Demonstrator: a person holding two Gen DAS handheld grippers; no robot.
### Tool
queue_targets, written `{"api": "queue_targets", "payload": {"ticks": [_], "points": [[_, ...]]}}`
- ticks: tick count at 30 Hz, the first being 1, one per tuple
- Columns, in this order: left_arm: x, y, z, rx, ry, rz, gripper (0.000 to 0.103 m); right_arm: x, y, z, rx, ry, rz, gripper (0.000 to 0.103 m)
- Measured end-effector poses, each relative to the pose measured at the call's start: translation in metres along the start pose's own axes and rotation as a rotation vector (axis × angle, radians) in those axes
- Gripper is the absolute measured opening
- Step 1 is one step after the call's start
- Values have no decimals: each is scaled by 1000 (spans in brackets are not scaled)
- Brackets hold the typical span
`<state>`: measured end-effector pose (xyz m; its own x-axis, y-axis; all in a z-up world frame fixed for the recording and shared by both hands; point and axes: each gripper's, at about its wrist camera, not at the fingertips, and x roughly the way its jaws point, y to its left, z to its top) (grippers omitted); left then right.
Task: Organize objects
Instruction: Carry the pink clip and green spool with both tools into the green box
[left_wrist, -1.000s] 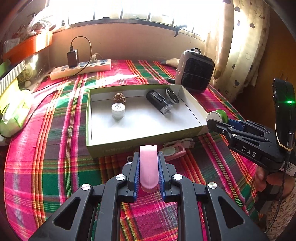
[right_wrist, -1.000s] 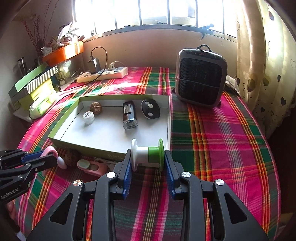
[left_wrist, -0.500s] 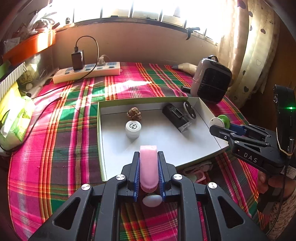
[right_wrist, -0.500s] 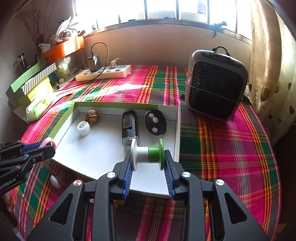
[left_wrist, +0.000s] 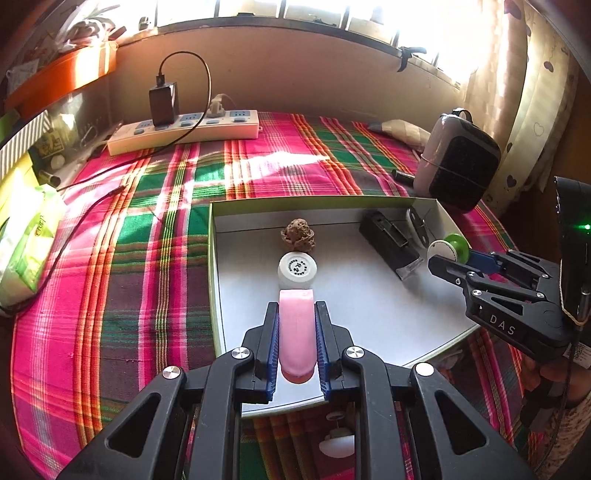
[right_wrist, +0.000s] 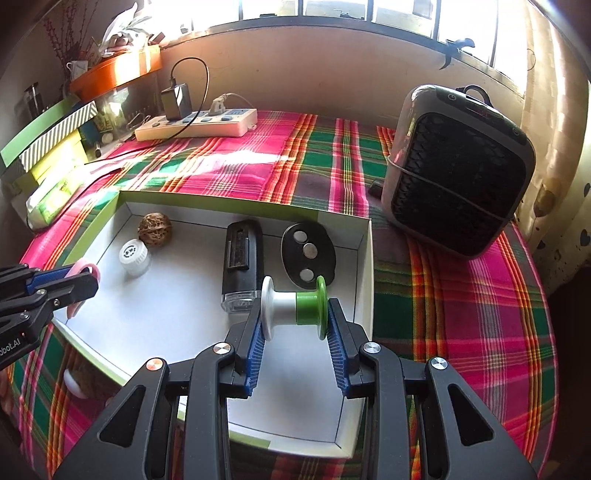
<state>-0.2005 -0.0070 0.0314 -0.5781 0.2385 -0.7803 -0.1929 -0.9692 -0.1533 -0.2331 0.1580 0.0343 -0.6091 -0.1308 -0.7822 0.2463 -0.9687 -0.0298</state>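
Pink clip (left_wrist: 296, 328) pinched by left gripper (left_wrist: 296, 339), spool (right_wrist: 294, 308) by right gripper (right_wrist: 294, 325); both now over the box (right_wrist: 364, 258), formerly short of it.

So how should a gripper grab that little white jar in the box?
Probably by its round sides, from straight above. The white jar stands upright with its flat cap up, the walnut close behind it, so set the fingers left and right where the box floor is bare.

Left gripper (left_wrist: 297, 332) clamped narrow, tilted down. Right gripper (right_wrist: 295, 325) beside it, jaws partly apart, gripping, tilted down too.
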Motion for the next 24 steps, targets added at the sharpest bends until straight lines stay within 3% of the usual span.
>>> {"api": "queue_targets", "payload": {"ticks": [24], "points": [[22,0,5,17,28,48,16,16,9,3,-61,13,-7,33]]}}
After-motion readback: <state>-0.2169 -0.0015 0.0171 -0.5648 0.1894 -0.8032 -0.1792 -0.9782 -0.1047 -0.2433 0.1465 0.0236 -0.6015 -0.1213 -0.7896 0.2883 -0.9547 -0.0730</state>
